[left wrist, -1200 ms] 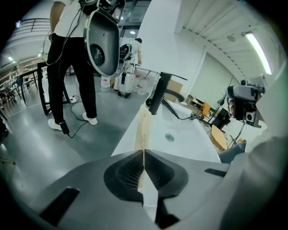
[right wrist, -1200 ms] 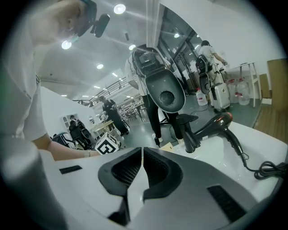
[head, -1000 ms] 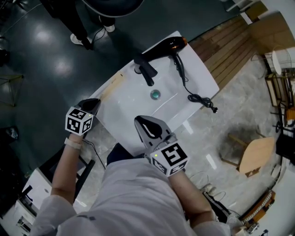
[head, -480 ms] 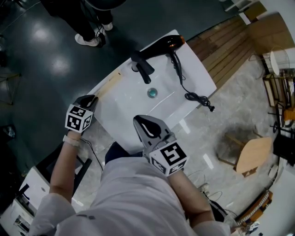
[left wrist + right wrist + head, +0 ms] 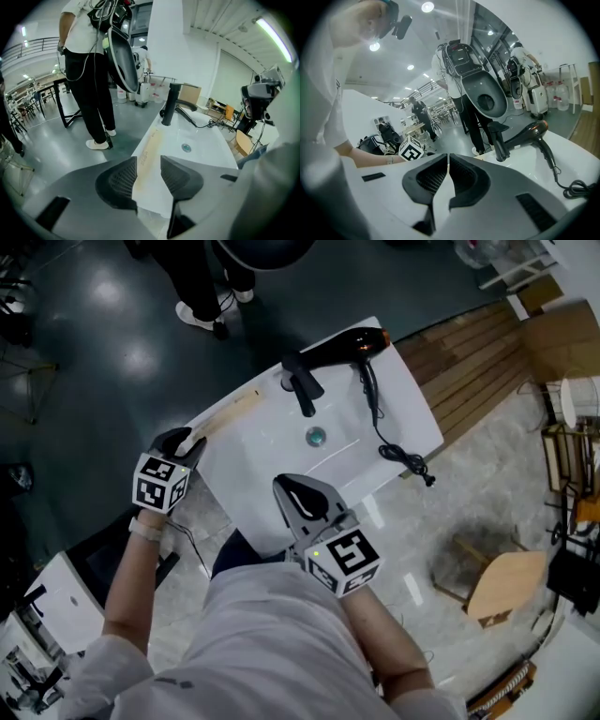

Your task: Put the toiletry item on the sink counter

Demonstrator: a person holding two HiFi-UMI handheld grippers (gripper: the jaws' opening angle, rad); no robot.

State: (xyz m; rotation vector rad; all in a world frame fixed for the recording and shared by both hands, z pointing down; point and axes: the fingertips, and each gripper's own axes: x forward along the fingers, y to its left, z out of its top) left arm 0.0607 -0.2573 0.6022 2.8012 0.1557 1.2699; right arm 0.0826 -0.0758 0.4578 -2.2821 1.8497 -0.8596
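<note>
white short-sleeved shirt (image 5: pixel 272 634); grey left tongs (image 5: pixel 180 441) and right tongs (image 5: pixel 292 491) bear 2 black-and-white marker cubes (image 5: pixel 161 483).

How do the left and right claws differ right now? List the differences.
The left claw stands open, having just been opening, nothing gripped; the right claw is shut and empty. The left claw hangs by the counter's left end, over the end of the beige strip pack; the right claw sits at its near edge. Both carry a marker cube.
</note>
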